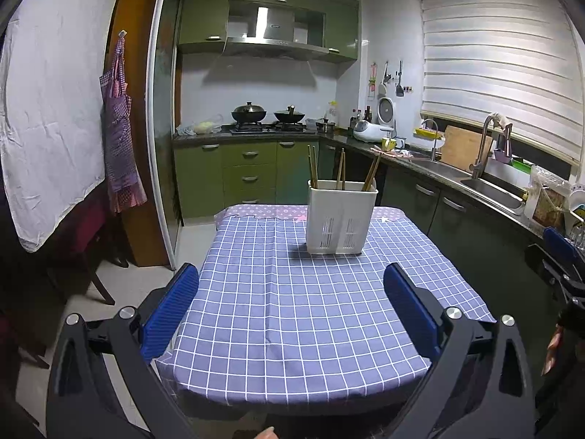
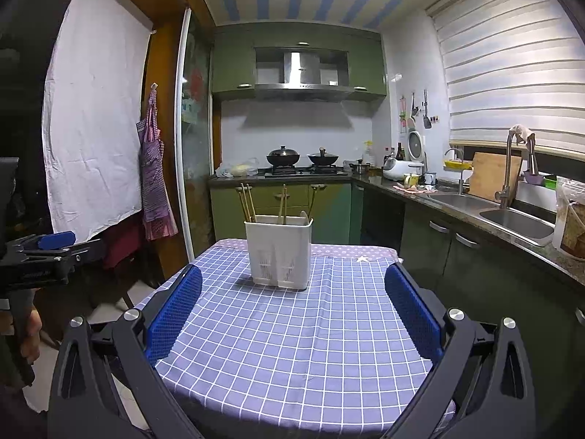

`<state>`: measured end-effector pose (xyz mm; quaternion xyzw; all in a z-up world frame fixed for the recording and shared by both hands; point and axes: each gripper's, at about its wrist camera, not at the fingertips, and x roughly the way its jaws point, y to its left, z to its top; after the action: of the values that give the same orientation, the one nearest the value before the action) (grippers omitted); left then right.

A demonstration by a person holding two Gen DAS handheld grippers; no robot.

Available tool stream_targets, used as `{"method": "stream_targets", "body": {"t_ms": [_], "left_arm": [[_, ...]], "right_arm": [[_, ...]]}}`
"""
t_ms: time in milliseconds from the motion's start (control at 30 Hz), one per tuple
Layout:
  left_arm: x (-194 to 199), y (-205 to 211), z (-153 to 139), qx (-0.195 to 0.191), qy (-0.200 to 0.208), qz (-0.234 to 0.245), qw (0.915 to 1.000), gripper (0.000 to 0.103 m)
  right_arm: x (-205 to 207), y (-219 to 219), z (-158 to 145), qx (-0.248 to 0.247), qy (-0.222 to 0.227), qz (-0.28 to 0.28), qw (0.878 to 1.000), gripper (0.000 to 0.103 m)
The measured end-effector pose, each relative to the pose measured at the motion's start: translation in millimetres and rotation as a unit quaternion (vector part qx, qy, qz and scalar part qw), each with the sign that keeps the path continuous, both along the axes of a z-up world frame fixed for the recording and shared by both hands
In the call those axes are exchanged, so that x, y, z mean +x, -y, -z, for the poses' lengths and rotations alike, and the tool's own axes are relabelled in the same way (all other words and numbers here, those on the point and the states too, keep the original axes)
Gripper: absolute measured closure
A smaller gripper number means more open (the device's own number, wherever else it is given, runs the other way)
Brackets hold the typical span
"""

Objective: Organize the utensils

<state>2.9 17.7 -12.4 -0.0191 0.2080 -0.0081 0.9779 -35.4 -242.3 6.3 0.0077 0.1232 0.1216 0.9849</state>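
Left gripper [image 1: 290, 307] spread wide, holding nothing, above the checked tablecloth [image 1: 292, 329]. Right gripper [image 2: 292, 309] likewise agape and empty. No legible writing. Farther on, white utensil holder [image 1: 342, 217] upright near the far table edge, chopsticks [image 1: 312, 166] standing inside. Beyond, green cabinets [image 1: 248, 172], 2 woks [image 1: 248, 111], sink [image 1: 490, 186].

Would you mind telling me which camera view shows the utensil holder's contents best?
The right wrist view: the white utensil holder shows its chopsticks plus a pale spoon-like tip. The left wrist view shows the holder larger, but only chopsticks are visible.
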Motion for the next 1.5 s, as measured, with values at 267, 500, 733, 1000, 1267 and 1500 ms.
{"method": "stream_targets", "body": {"t_ms": [267, 500, 733, 1000, 1267, 1500], "left_arm": [[-0.9, 4.5, -0.4, 0.008, 0.002, 0.002, 1.0, 0.007], [-0.3, 5.8, 0.0, 0.007, 0.0, 0.003, 1.0, 0.007], [-0.4, 5.3, 0.6, 0.008, -0.001, 0.0, 1.0, 0.007], [0.1, 5.5, 4.0, 0.015, -0.002, -0.004, 0.9999, 0.007], [0.1, 5.9, 4.0, 0.016, -0.002, -0.004, 0.9999, 0.007], [0.1, 4.7, 3.6, 0.014, -0.004, 0.001, 0.9999, 0.007]], "right_arm": [[-0.1, 0.2, 0.0, 0.003, -0.001, -0.002, 1.0, 0.004], [-0.3, 0.7, -0.1, 0.004, -0.002, -0.003, 1.0, 0.004], [0.4, 1.2, 1.0, 0.005, -0.002, -0.005, 1.0, 0.004], [0.0, 0.4, 1.6, 0.005, -0.002, -0.005, 1.0, 0.004], [0.6, 0.0, 2.2, 0.005, -0.003, -0.005, 1.0, 0.004], [0.4, -0.2, 2.4, 0.006, -0.003, -0.005, 1.0, 0.004]]}}
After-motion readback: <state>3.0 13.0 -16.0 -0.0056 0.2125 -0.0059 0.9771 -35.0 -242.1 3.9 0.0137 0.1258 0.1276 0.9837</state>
